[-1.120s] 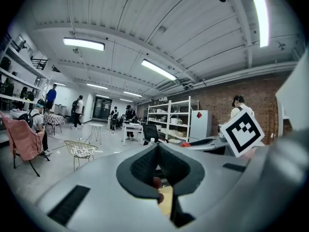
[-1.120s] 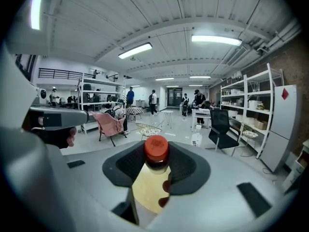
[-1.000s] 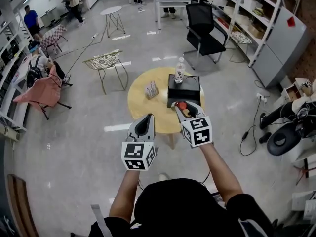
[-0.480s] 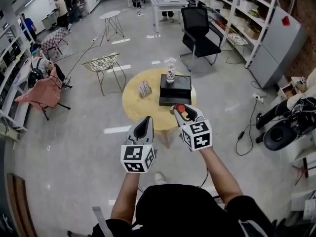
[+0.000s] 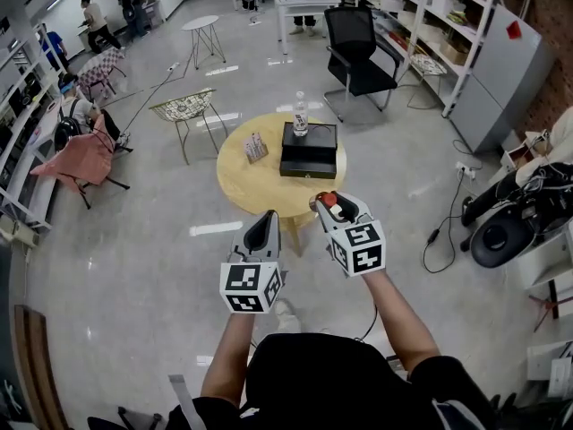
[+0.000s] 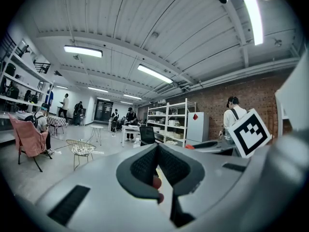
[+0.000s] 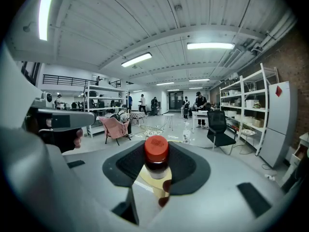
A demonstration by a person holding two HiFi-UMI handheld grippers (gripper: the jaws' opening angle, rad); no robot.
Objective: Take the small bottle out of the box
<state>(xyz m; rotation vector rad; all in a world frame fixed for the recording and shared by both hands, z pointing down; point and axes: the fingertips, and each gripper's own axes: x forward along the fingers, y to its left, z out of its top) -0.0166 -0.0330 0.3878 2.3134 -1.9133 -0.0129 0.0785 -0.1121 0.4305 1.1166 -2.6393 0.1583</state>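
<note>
Person: black short-sleeved top [image 5: 331, 379], apparently a T-shirt. Left gripper [image 5: 262, 226] and right gripper [image 5: 332, 204]: grey shells, black pads, white cubes bearing black square markers.

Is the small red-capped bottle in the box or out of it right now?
Out. The bottle is clamped in the right hand-held gripper, clear of the black box on the round table.
</note>
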